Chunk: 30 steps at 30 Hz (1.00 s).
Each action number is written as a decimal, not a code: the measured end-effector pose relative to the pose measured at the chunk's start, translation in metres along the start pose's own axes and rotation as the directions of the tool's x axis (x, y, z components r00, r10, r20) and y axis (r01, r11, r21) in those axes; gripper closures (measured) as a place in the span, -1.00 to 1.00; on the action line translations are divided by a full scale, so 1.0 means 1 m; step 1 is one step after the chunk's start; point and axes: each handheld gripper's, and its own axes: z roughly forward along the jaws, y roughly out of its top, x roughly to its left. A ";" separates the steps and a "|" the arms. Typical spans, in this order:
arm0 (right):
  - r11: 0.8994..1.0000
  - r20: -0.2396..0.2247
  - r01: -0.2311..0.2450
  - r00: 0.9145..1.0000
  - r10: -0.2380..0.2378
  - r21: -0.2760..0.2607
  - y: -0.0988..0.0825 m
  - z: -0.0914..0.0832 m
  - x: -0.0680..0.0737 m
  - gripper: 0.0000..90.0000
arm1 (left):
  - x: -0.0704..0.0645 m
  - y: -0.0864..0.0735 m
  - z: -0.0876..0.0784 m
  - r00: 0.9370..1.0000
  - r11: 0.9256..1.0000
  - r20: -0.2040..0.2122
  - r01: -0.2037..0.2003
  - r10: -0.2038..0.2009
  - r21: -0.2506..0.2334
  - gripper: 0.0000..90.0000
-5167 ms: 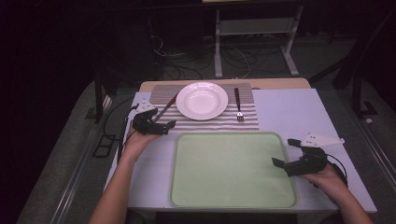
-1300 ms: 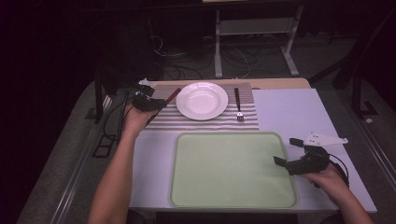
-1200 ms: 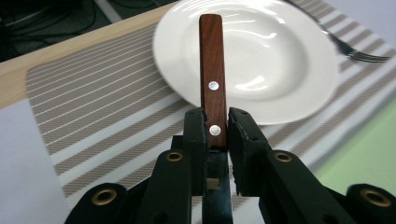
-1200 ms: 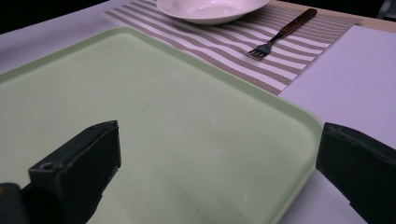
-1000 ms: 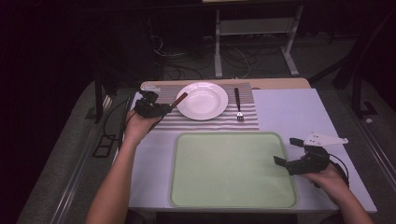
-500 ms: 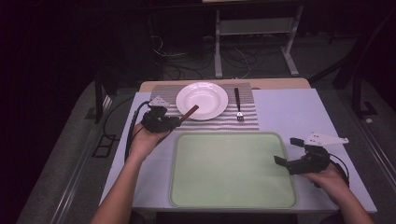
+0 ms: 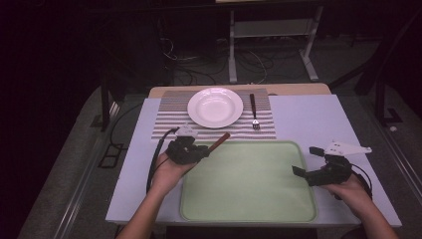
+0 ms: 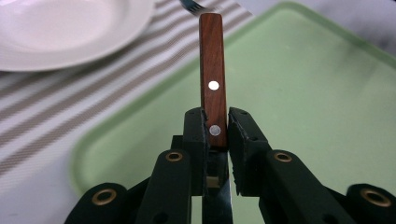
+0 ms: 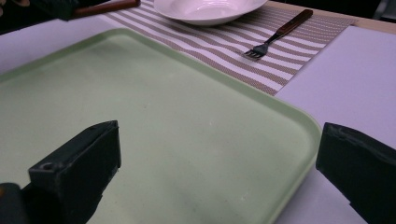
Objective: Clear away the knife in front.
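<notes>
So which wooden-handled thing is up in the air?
The brown wooden-handled knife clamped in the left tool; the wooden-handled fork lies on the striped placemat.

Knife (image 8: 212,88) blade hidden btwn left tongs (image 8: 217,128).

High view looks down; both gripper views closely share the tray (image 7: 249,181).

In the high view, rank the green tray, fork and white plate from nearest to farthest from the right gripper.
From the right gripper:
1. Green tray, directly beside and under its jaws.
2. Fork, farther back on the striped placemat.
3. White plate, left of the fork.
</notes>
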 end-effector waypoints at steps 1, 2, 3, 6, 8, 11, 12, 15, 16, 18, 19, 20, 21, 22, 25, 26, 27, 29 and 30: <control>1.000 0.000 0.002 1.000 -0.002 0.000 0.000 0.000 0.000 -1.00 | -0.003 -0.002 0.004 1.000 1.000 0.007 0.002 -0.003 0.004 0.72; 1.000 -0.001 0.004 1.000 -0.004 0.000 0.000 0.000 0.000 -1.00 | -0.006 -0.004 0.008 1.000 1.000 0.010 -0.006 0.006 0.018 0.72; 1.000 -0.001 0.005 1.000 -0.005 0.000 0.000 0.000 0.000 -1.00 | -0.009 -0.005 0.012 1.000 1.000 0.011 -0.007 0.007 0.026 0.72; 1.000 -0.001 0.010 1.000 -0.010 -0.001 0.000 -0.001 0.001 -1.00 | -0.016 -0.011 0.023 0.999 0.999 0.032 -0.003 0.001 0.048 0.72; 1.000 0.000 0.012 1.000 -0.012 -0.001 0.000 -0.001 0.001 -1.00 | -0.019 -0.014 0.029 1.000 0.998 0.023 -0.010 0.008 0.069 0.72; 1.000 0.000 0.016 1.000 -0.016 -0.002 0.000 -0.001 0.001 -1.00 | -0.020 -0.018 0.035 1.000 0.996 0.010 -0.007 0.006 0.084 0.72; 1.000 -0.002 0.017 1.000 -0.017 0.001 0.000 -0.001 0.001 -1.00 | -0.019 -0.020 0.038 1.000 0.995 0.002 -0.007 0.007 0.095 0.72; 1.000 -0.004 0.019 1.000 -0.019 0.004 0.000 0.000 0.002 -1.00 | -0.018 -0.022 0.040 1.000 0.994 -0.017 -0.002 0.004 0.109 0.72; 1.000 -0.004 0.020 1.000 -0.020 0.005 0.000 0.000 0.002 -1.00 | -0.017 -0.023 0.041 1.000 0.994 -0.020 -0.002 0.004 0.112 0.72; 1.000 -0.005 0.022 1.000 -0.021 0.007 0.000 0.000 0.002 -1.00 | -0.015 -0.024 0.041 1.000 0.994 -0.017 0.007 -0.005 0.112 0.72; 1.000 -0.005 0.021 1.000 -0.021 0.007 0.000 0.000 0.002 -1.00 | -0.013 -0.025 0.041 1.000 0.993 -0.014 0.011 -0.010 0.117 0.71; 1.000 -0.006 0.022 1.000 -0.022 0.007 0.000 0.000 0.003 -1.00 | -0.012 -0.026 0.042 1.000 0.993 -0.012 0.014 -0.012 0.120 0.71; 1.000 -0.007 0.023 1.000 -0.023 0.007 0.000 0.000 0.003 -1.00 | -0.011 -0.027 0.042 1.000 0.993 -0.012 0.014 -0.013 0.120 0.69; 1.000 -0.007 0.028 1.000 -0.028 0.006 0.000 0.000 0.002 -1.00 | -0.010 -0.028 0.042 1.000 0.993 -0.010 0.023 -0.022 0.114 0.61; 1.000 -0.008 0.029 1.000 -0.029 0.006 0.000 0.001 0.002 -1.00 | -0.007 -0.028 0.040 0.999 0.994 -0.014 0.030 -0.029 0.107 0.55; 1.000 -0.008 0.028 1.000 -0.028 0.007 0.000 0.001 0.002 -1.00 | -0.007 -0.027 0.038 0.999 0.995 -0.011 0.034 -0.033 0.091 0.55; 1.000 -0.008 0.029 1.000 -0.029 0.008 0.000 0.001 0.002 -1.00 | -0.008 -0.025 0.036 1.000 0.997 -0.010 0.029 -0.029 0.076 0.55; 1.000 -0.010 0.027 1.000 -0.027 0.008 0.000 0.001 0.001 -1.00 | -0.010 -0.021 0.034 1.000 0.998 0.000 0.024 -0.024 0.056 0.67; 1.000 -0.011 0.029 1.000 -0.029 0.005 0.000 0.001 0.001 -1.00 | -0.013 -0.019 0.035 1.000 0.999 0.016 0.010 -0.011 0.050 0.82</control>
